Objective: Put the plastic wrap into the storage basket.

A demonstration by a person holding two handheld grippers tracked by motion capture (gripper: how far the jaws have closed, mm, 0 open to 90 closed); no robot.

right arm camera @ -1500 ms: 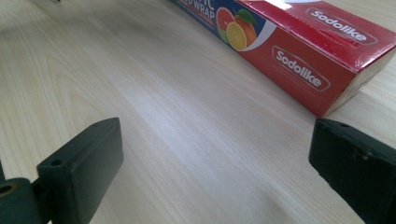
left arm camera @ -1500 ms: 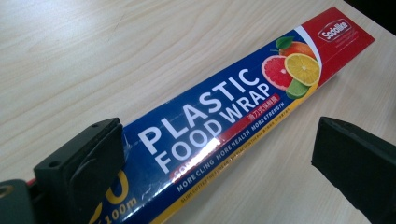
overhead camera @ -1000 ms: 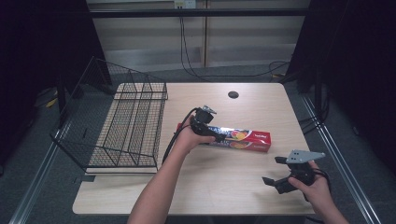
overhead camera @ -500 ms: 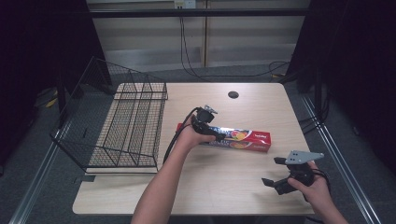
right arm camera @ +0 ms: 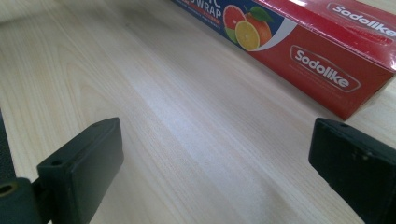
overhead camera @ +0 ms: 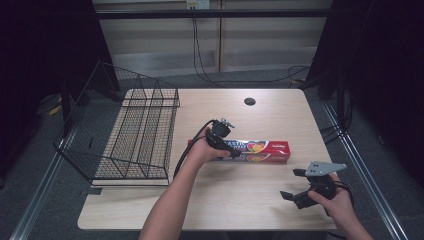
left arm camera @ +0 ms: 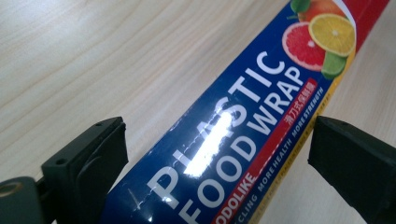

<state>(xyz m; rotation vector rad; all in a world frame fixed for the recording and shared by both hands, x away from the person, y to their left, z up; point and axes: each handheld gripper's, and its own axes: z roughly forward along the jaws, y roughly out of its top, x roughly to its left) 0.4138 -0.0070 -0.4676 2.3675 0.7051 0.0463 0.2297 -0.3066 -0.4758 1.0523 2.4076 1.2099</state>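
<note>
One plastic wrap box (overhead camera: 250,150) lying flat mid-table (overhead camera: 225,200), one wire rack (overhead camera: 135,135) off to its left. My left gripper (overhead camera: 231,150) straddling box, jaws just been closing in, not yet pressing. My right gripper (overhead camera: 292,185) spread wide, nothing between, near box's red end.

A light wooden table (overhead camera: 150,210) is seen from the high view, its grain also visible in the left gripper view (left arm camera: 93,56) and the right gripper view (right arm camera: 187,140). On its left part a black wire basket (overhead camera: 125,135) is set, with one side folded outward past the table edge. A small dark round hole (overhead camera: 249,101) is cut near the far edge. Behind the table, black cables (overhead camera: 200,55) are hung down a pale wall panel and trailed over the grey floor (overhead camera: 260,77). Metal rails (overhead camera: 360,165) are laid along both sides.
</note>
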